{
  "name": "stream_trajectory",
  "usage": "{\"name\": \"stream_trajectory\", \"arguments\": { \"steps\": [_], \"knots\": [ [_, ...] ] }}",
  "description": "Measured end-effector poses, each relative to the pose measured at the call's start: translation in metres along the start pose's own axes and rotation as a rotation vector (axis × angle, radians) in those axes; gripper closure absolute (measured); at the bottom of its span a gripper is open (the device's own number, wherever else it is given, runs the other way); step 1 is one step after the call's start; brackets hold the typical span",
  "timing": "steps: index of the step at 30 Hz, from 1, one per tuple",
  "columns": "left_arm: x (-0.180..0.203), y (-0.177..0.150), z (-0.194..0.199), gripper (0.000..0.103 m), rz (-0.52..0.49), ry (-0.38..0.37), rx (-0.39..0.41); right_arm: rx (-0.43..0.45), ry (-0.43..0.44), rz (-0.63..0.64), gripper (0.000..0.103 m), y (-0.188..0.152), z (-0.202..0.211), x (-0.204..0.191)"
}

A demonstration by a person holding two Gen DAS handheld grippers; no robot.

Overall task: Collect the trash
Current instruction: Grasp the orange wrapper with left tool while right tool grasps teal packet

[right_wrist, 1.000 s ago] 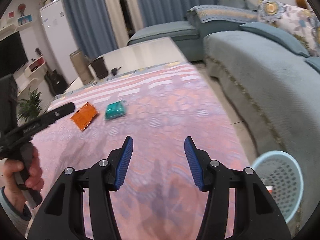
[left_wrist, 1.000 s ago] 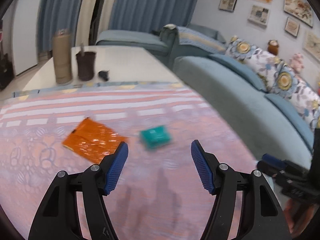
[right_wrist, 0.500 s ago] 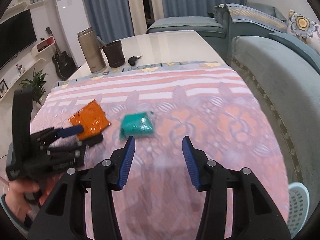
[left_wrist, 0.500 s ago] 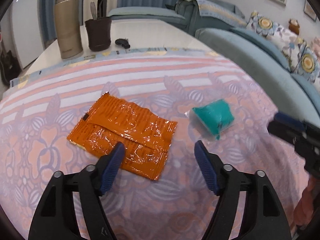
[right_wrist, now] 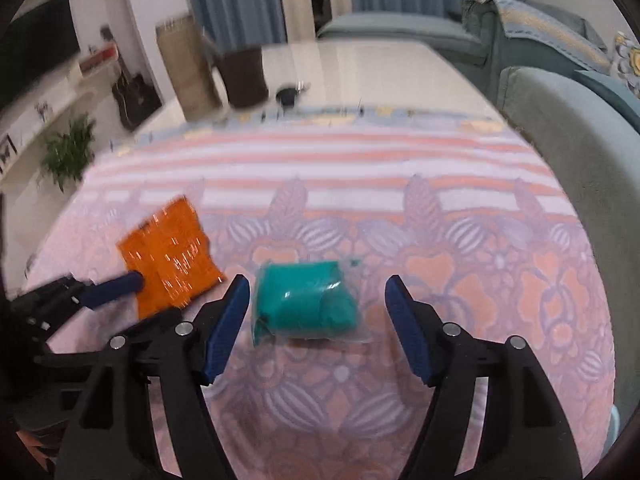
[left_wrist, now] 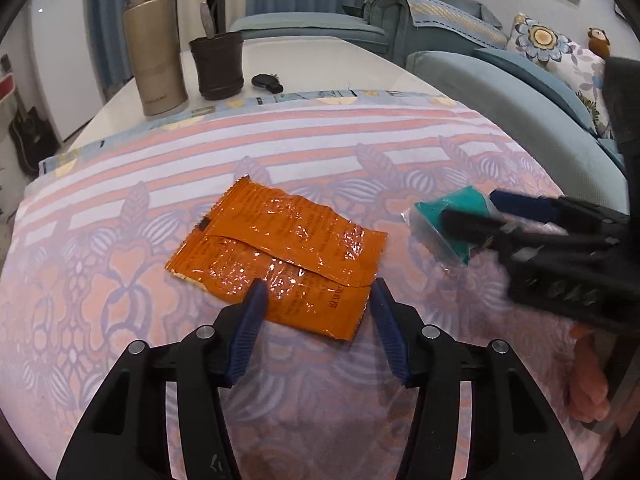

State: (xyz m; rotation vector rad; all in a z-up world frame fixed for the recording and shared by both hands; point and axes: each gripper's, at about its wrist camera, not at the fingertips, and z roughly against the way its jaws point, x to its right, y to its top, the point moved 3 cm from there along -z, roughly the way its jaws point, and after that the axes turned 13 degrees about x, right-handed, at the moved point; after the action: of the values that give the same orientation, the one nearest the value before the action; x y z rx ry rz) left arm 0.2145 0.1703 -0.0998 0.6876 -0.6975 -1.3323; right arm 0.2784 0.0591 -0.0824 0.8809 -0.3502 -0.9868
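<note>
An orange foil wrapper [left_wrist: 280, 244] lies flat on the pink patterned tablecloth [left_wrist: 100, 280]. My left gripper [left_wrist: 318, 286] is open, its fingertips at the wrapper's near edge. A teal packet in clear plastic [right_wrist: 306, 300] lies to the wrapper's right. My right gripper [right_wrist: 316, 284] is open, its fingers on either side of the packet. In the left wrist view the right gripper [left_wrist: 468, 208] reaches in over the teal packet [left_wrist: 444, 224]. The right wrist view shows the orange wrapper [right_wrist: 172, 256] with the left gripper [right_wrist: 148, 292] at its near edge.
A tan tumbler [left_wrist: 154, 50], a dark cup [left_wrist: 218, 64] and a black key fob [left_wrist: 267, 81] stand at the table's far end. A blue-grey sofa [left_wrist: 520, 100] runs along the right side.
Both grippers have moved forward and down towards the table. The left now reaches the orange wrapper's near edge, and the right now straddles the teal packet.
</note>
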Motion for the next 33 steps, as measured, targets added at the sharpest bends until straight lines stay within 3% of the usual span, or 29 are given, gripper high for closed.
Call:
{"name": "stream_trajectory", "arguments": {
  "steps": [3, 5, 14, 18, 23, 25, 27, 29, 33],
  "knots": [
    [0.000, 0.000, 0.002, 0.068, 0.002, 0.006, 0.008, -0.017, -0.003, 0.028, 0.051, -0.002, -0.005, -0.006],
    [-0.003, 0.001, 0.002, 0.099, 0.024, -0.022, 0.014, 0.002, -0.016, 0.044, 0.054, -0.002, -0.002, -0.008],
    [-0.004, -0.006, 0.012, 0.103, 0.101, -0.138, 0.012, 0.139, -0.017, 0.056, 0.057, -0.001, 0.028, -0.009],
    [0.014, -0.024, 0.041, 0.103, 0.052, -0.213, 0.002, 0.155, 0.008, 0.013, 0.057, -0.010, 0.051, -0.001],
    [0.037, -0.059, 0.095, 0.103, -0.079, -0.306, -0.030, 0.167, 0.053, 0.001, 0.057, -0.040, 0.103, 0.004],
    [0.033, -0.072, 0.109, 0.099, -0.065, -0.304, -0.052, 0.155, 0.048, 0.000, 0.057, -0.059, 0.121, 0.007],
    [0.023, -0.083, 0.121, 0.088, -0.016, -0.299, -0.063, 0.150, 0.034, 0.011, 0.056, -0.069, 0.131, 0.007],
    [0.010, -0.089, 0.129, 0.064, 0.042, -0.260, -0.053, 0.157, 0.038, 0.006, 0.056, -0.076, 0.140, 0.007],
    [-0.026, -0.090, 0.138, 0.047, 0.292, -0.160, -0.011, 0.143, 0.019, 0.029, 0.056, -0.081, 0.137, 0.003]
  ]
}}
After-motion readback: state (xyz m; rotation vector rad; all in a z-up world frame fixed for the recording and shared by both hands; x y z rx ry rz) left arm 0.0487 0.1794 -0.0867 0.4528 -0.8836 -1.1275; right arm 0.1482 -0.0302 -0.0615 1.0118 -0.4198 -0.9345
